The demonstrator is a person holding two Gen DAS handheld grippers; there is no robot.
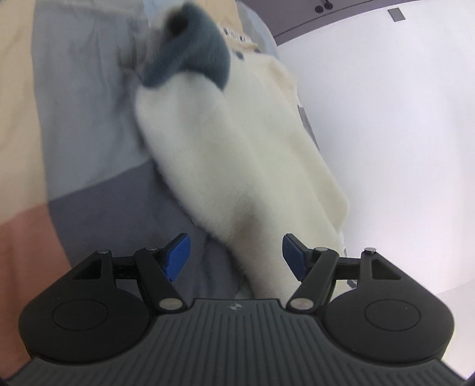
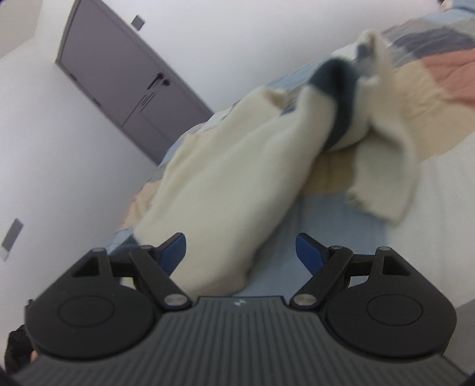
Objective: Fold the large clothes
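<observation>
Your left gripper (image 1: 236,256) has its jaws wide apart, blue pads (image 1: 178,255) clear of the cloth, though the cream fleece garment (image 1: 237,166) runs between them; nothing is clamped. Your right gripper (image 2: 242,255) is likewise wide; the garment (image 2: 225,190) lies between its jaws and against the left pad (image 2: 175,251), but it is not pinched.

The garment lies spread on the patchwork bedspread (image 1: 89,148), its dark blue-grey cuff (image 1: 190,50) at the far end from the left gripper. The right view shows the same cuff (image 2: 335,89) folded across the garment's body, plus a loose flap (image 2: 386,178) hanging toward the bedspread's edge, which the left view misses.

Only the right view shows the grey door (image 2: 127,77) beyond the garment; the left view catches just a strip of it (image 1: 311,17) at the top. No containers visible.

Beside the garment's right edge in the left view, white wall (image 1: 386,133). The bedspread (image 2: 335,237) next to the garment lies bare near the right gripper. Heavy blur on the cuff.
</observation>
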